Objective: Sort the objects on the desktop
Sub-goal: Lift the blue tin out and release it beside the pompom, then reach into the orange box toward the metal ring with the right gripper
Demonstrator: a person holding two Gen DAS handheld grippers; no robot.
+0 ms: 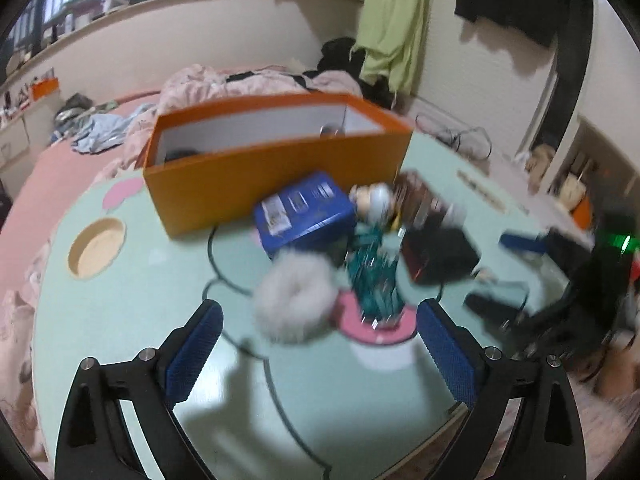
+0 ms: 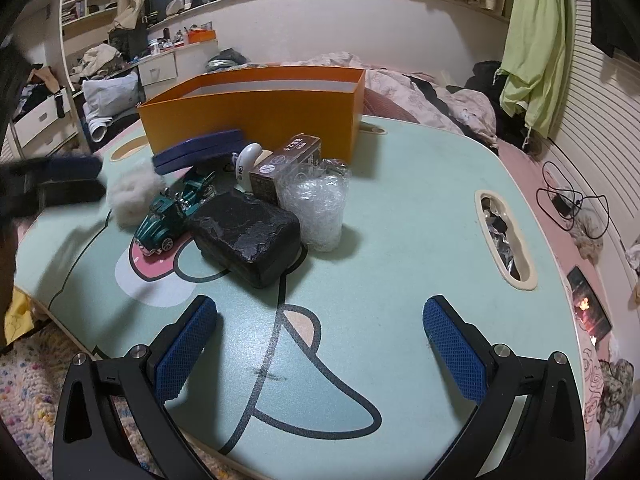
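White fluffy pom-pom (image 1: 294, 300) sits on the surface just ahead of the left gripper (image 1: 320, 354), whose fingers are spread, nothing between. Light, soft, compressible: pinch across the middle. Right gripper (image 2: 320, 350) fingers spread, empty.

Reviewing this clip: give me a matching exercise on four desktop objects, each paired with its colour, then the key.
Things:
1. toy car
2. open storage box
3. fluffy ball
4. flat tin

Colours:
A. orange
B. white
C. teal green
D. dark blue

Pairs: 1-C, 2-A, 3-B, 4-D
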